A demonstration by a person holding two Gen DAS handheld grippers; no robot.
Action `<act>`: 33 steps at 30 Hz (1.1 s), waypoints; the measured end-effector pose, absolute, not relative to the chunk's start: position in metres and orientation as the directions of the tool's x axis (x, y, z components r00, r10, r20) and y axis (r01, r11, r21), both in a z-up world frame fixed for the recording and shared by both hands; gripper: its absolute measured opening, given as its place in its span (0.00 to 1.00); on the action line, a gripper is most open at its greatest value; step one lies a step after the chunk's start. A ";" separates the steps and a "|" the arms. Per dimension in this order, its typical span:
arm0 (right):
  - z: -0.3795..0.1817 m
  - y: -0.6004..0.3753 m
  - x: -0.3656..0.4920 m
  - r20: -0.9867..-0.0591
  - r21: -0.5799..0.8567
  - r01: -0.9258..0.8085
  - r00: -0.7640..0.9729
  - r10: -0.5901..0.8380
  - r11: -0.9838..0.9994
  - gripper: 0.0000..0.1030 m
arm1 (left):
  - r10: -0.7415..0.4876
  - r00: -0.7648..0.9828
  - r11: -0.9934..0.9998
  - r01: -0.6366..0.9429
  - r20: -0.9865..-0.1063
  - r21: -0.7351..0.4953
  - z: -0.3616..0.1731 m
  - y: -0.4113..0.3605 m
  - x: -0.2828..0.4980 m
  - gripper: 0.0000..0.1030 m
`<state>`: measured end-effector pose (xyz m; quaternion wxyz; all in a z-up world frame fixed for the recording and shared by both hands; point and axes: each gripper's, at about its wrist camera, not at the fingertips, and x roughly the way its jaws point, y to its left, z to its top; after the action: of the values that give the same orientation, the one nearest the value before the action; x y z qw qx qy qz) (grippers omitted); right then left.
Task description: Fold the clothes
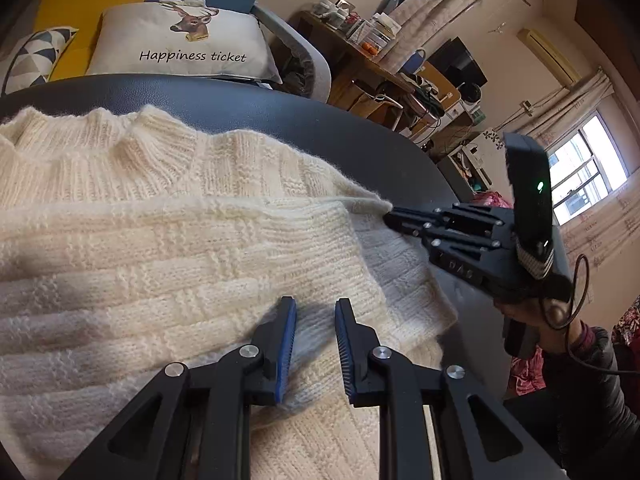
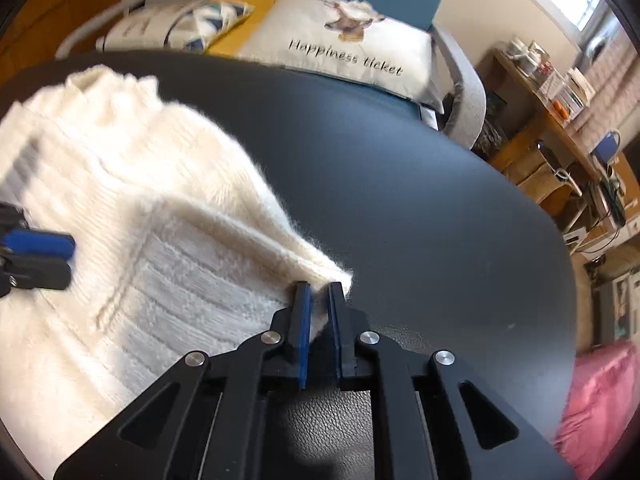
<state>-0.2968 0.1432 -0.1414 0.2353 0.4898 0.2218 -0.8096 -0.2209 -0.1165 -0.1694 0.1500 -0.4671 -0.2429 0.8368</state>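
Left wrist view: the cream sweater (image 1: 180, 240) lies spread on the dark table (image 1: 304, 120), its ribbed collar on the side toward the deer pillow (image 1: 180, 40). The left gripper (image 1: 316, 312) hovers over the sweater's lower folded layers with its 2 jaws parted and nothing between the pads. Across the sweater from it, the right gripper (image 1: 390, 218) pinches a drawn-out corner at the edge farthest from the collar.

The likely trouble here is that the fuzzy knit is loose and stretchy, so a pull from that 1 pinched corner could drag the whole sweater across the smooth table, or undo the layers already laid, since the left jaws pin nothing down.

Right wrist view: the right gripper (image 2: 319, 304) is clenched on a thin peak of the sweater (image 2: 140, 220), the fabric rising from the table (image 2: 400, 200) into the narrow gap between the blue pads. The bite looks shallow, only the fluffy tip beyond the pads, so it may slip out mid-fold. The left gripper (image 2: 68, 256) sits over the sweater's far side from this corner, blurred.
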 end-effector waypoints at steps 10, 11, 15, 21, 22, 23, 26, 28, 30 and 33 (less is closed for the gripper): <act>-0.117 0.169 -0.277 -0.853 0.257 0.618 -0.216 -0.475 -0.743 0.20 | 0.519 -0.561 -0.850 -0.259 -0.645 -0.458 -0.112 -0.119 -0.241 0.25; -0.115 0.171 -0.275 -0.841 0.294 0.616 -0.197 -0.504 -0.731 0.28 | 0.534 -0.534 -0.845 -0.315 -0.656 -0.431 -0.107 -0.115 -0.251 0.26; -0.113 0.184 -0.246 -0.775 0.431 0.613 -0.124 -0.619 -0.662 0.44 | 0.550 -0.404 -0.809 -0.474 -0.731 -0.347 -0.105 -0.092 -0.293 0.31; -0.126 0.202 -0.196 -0.676 0.585 0.579 -0.039 -0.736 -0.568 0.64 | 0.590 -0.251 -0.739 -0.550 -0.768 -0.389 -0.124 -0.074 -0.345 0.35; -0.129 0.203 -0.190 -0.679 0.585 0.570 -0.046 -0.733 -0.577 0.64 | 0.598 -0.216 -0.725 -0.557 -0.772 -0.405 -0.129 -0.071 -0.352 0.35; -0.132 0.205 -0.184 -0.683 0.581 0.560 -0.059 -0.728 -0.590 0.64 | 0.603 -0.188 -0.714 -0.562 -0.776 -0.418 -0.133 -0.067 -0.358 0.35; -0.142 0.205 -0.178 -0.682 0.575 0.500 -0.144 -0.717 -0.647 0.64 | 0.601 -0.109 -0.679 -0.593 -0.792 -0.433 -0.147 -0.053 -0.366 0.35; -0.143 0.205 -0.179 -0.667 0.573 0.477 -0.199 -0.717 -0.666 0.64 | 0.593 -0.047 -0.650 -0.617 -0.804 -0.443 -0.157 -0.042 -0.366 0.35; -0.141 0.203 -0.185 -0.644 0.576 0.458 -0.257 -0.721 -0.678 0.64 | 0.595 -0.052 -0.637 -0.639 -0.802 -0.431 -0.157 -0.038 -0.366 0.33; -0.144 0.197 -0.196 -0.636 0.583 0.399 -0.319 -0.703 -0.708 0.64 | 0.610 -0.067 -0.649 -0.614 -0.790 -0.449 -0.160 -0.041 -0.367 0.10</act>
<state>-0.1956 0.1968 -0.1441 0.3460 0.4698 -0.1619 -0.7958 -0.3672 -0.0408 -0.1604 0.4191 -0.5395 0.0019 0.7303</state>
